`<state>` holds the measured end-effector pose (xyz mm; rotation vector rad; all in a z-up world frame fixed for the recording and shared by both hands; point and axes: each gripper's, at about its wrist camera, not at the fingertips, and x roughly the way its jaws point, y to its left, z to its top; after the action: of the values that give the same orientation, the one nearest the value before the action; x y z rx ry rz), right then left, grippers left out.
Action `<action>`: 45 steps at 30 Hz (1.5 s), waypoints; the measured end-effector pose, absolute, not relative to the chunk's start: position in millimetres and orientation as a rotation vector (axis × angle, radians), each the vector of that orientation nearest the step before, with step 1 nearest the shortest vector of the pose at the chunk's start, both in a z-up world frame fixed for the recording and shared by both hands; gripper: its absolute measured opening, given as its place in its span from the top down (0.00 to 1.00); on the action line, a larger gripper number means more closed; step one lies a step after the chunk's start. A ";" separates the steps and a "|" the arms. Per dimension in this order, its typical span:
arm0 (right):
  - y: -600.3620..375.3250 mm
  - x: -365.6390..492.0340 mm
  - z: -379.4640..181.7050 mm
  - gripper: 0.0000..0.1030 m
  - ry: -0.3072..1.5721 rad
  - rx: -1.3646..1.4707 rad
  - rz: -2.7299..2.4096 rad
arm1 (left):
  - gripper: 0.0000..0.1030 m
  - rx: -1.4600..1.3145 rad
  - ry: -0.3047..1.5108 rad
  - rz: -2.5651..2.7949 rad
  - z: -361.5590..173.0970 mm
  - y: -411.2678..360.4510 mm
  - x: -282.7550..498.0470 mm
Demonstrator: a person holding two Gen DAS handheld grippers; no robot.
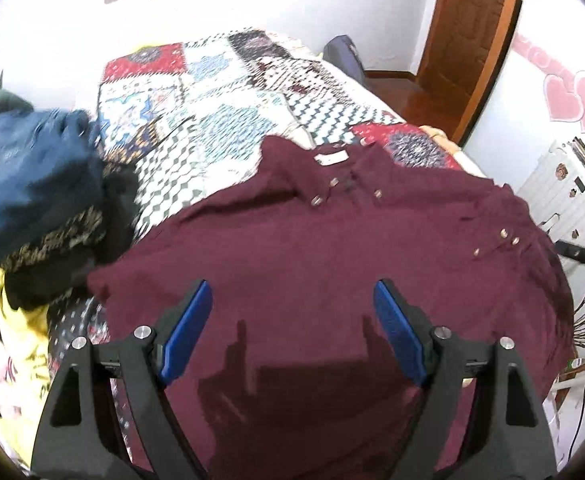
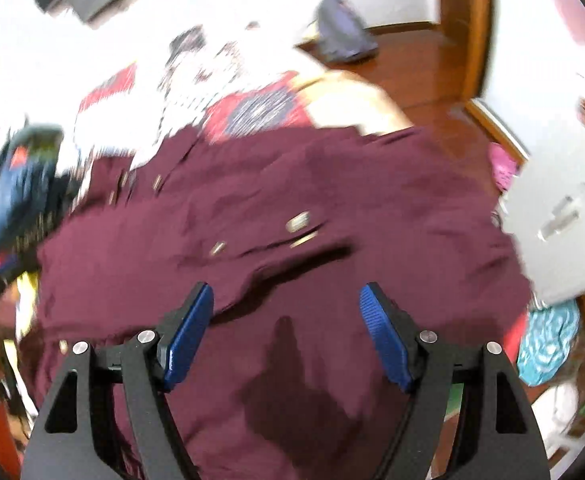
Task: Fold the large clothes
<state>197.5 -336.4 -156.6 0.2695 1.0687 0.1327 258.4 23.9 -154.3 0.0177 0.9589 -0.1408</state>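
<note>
Across the near end of the bed lies the maroon shirt point(image 1: 332, 248), spread front-up over the patchwork quilt point(image 1: 212, 112), its collar and white neck label point(image 1: 329, 158) pointing toward the far wall and a row of small metal buttons point(image 1: 334, 181) running down from the neck. More buttons sit on a cuff point(image 1: 500, 242) at the shirt's right side. Below me the hem falls toward the near edge of the bed, and I see the shadow of my tongs on the cloth. My left gripper point(image 1: 292, 332) hovers over the lower middle of the shirt with its blue pads point(image 1: 186, 332) standing wide apart and nothing between them. My right gripper point(image 2: 286, 334) hangs over the same shirt point(image 2: 292, 220), near the buttoned cuff point(image 2: 298, 226); that view is smeared, but its blue pads point(image 2: 386, 336) are plainly spread wide too, with only cloth beneath, none pinched. Beside the shirt on the left sits a heap of other clothes: a blue garment point(image 1: 32, 184) on top, a dark one with pale lettering point(image 1: 60, 240) under it, something yellow point(image 1: 20, 340) below. Beyond the bed are a wooden door point(image 1: 468, 40) and a white cabinet point(image 1: 564, 196) at the right.
</note>
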 end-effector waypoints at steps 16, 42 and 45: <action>-513.2 185.8 -245.1 0.29 1.091 0.953 -0.181 | 0.18 -0.025 1.056 -0.230 -185.3 -33.1 294.9; -484.8 215.8 -142.0 0.88 0.752 0.638 -0.166 | 0.18 -0.030 1.038 -0.157 -188.2 -10.1 281.2; -451.6 207.8 -97.8 0.88 0.683 0.533 -0.090 | 0.18 -0.002 1.011 -0.156 -181.6 -13.0 276.6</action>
<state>207.8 -451.6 -97.8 0.5327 0.6831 -0.0895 276.6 -13.0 -181.6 -0.0023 1.0105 -0.1560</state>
